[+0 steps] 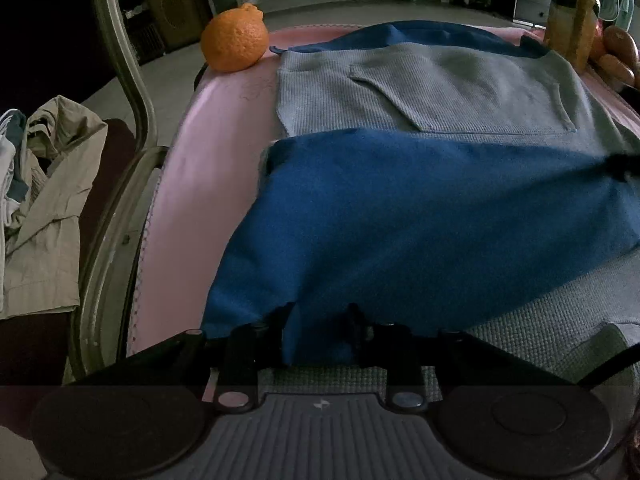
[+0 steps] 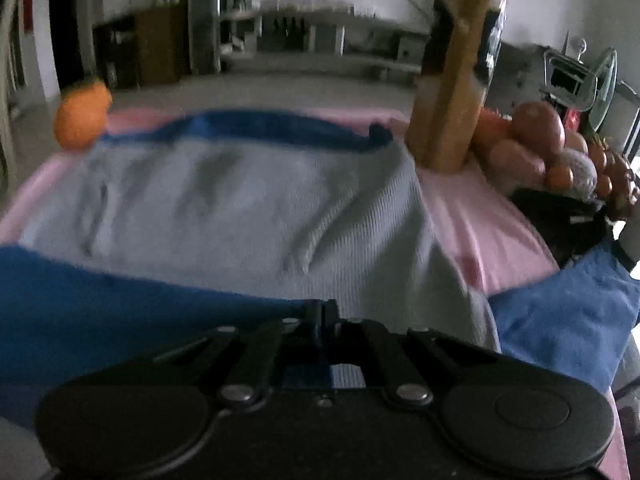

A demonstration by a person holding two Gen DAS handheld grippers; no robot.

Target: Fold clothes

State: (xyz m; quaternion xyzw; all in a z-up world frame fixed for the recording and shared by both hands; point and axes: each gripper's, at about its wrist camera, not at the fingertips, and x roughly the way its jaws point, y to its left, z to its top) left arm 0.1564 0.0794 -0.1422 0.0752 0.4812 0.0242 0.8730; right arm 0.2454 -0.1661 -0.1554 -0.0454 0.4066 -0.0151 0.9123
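Left gripper (image 1: 320, 320): I'm clamping the blue sleeve (image 1: 400, 220).
Right gripper (image 2: 324, 314): I'm pinching blue fabric.
Sweatshirt (image 1: 440, 92): lying on the pink bench (image 1: 224, 128).

We see the left gripper (image 1: 320, 330) low in the frame, its two black fingers (image 1: 280, 324) spread apart with blue fabric bunched between them; the blue sleeve (image 1: 400, 220) lies slantwise across the grey hoodie (image 1: 440, 92), below its front pocket (image 1: 460, 92); the garment is spread on a pink cloth (image 1: 200, 160) covering the table; an orange (image 1: 234, 38) sits at the far left corner, just beside the hoodie's hem; off to the left, a beige garment (image 1: 48, 208) is heaped on a chair (image 1: 132, 80); at the right edge stand a tall tan object (image 1: 576, 12) and some brownish fruit (image 1: 620, 48).
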